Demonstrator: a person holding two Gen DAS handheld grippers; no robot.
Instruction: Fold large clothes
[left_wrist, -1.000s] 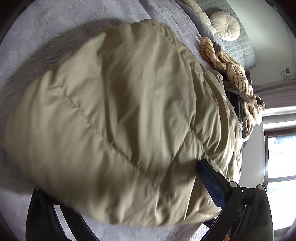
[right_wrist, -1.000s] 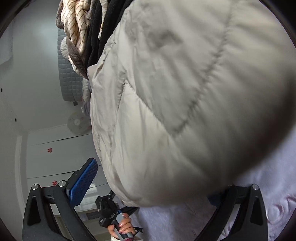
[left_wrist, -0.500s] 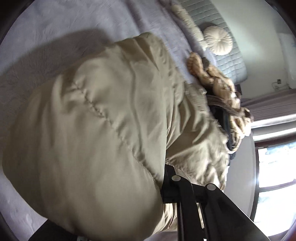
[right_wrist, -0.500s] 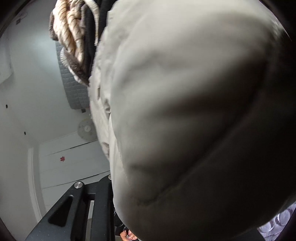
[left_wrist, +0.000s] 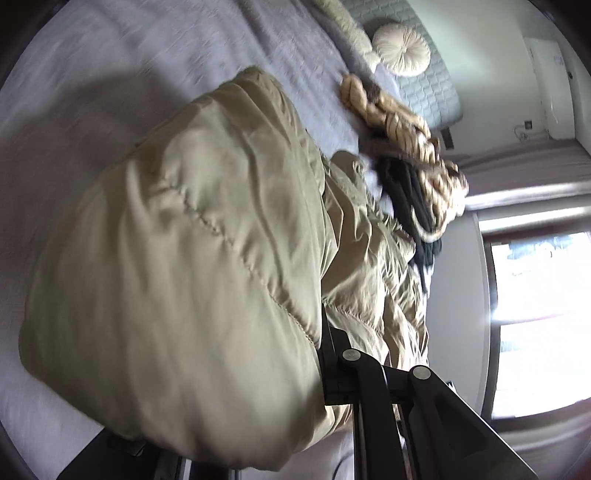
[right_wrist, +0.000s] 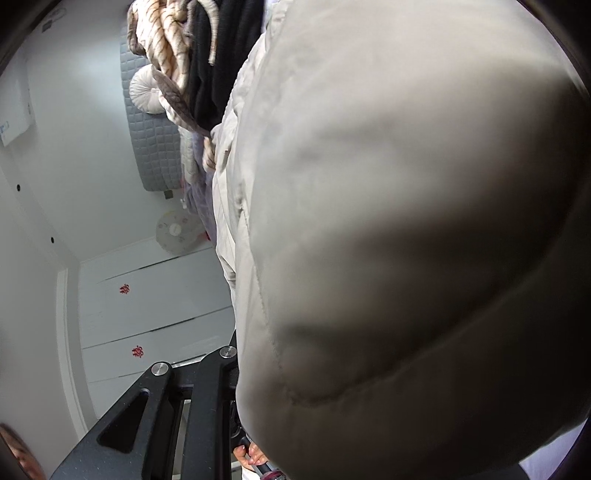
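Beige puffer jacket (left_wrist: 192, 258) now bunched higher

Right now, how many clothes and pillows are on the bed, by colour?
Beige puffy jacket: 1
Tan striped garment: 1
Black garment: 1
Cream round pillow: 1
Total: 4

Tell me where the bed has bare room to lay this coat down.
Bare bedspread lies up and left of the coat, running toward the round cushion. A narrower strip shows at the lower left edge. It is crowded on the right: the striped garment and black clothes are piled against the coat.
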